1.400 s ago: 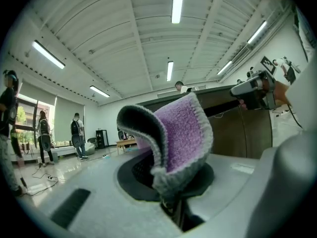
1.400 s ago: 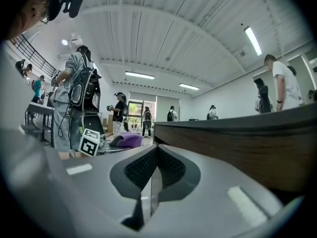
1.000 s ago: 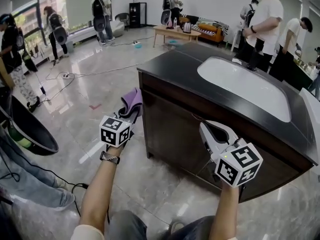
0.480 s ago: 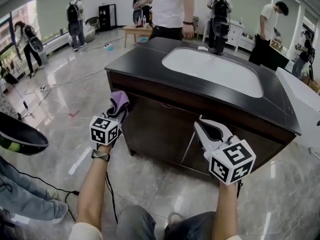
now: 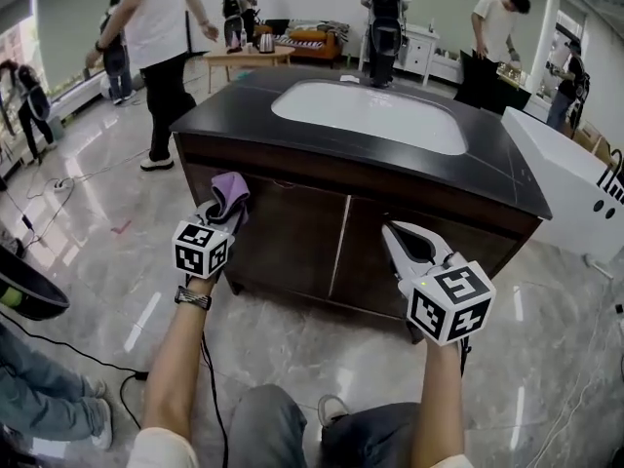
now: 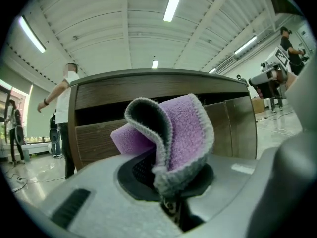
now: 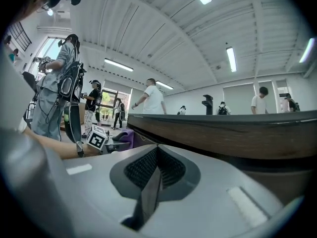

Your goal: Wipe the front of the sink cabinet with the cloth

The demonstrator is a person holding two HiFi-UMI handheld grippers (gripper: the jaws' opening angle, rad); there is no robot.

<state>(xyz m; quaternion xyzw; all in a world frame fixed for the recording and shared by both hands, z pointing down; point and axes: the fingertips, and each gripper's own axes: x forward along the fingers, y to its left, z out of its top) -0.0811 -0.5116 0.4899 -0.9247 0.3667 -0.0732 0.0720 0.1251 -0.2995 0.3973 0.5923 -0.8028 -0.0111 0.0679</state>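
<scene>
The dark wood sink cabinet [image 5: 331, 242] with a black top and white basin [image 5: 369, 115] stands ahead of me. My left gripper [image 5: 219, 211] is shut on a folded purple cloth [image 5: 231, 190], held just short of the cabinet's left door. In the left gripper view the cloth [image 6: 173, 133] curls up out of the jaws before the cabinet front [image 6: 148, 113]. My right gripper [image 5: 409, 247] is shut and holds nothing, in front of the right door [image 5: 429, 256]. Its own view looks along the cabinet's top edge [image 7: 237, 130].
Several people stand around the room; one in a white shirt [image 5: 161, 47] is close to the cabinet's left end. A white tub [image 5: 570, 193] stands at the right. Cables [image 5: 58, 349] lie on the glossy floor at my left, beside a dark round object [image 5: 24, 291].
My view has swung round from the cabinet's left corner to face its front. Both grippers now sit before the doors, the left still holding the cloth.
</scene>
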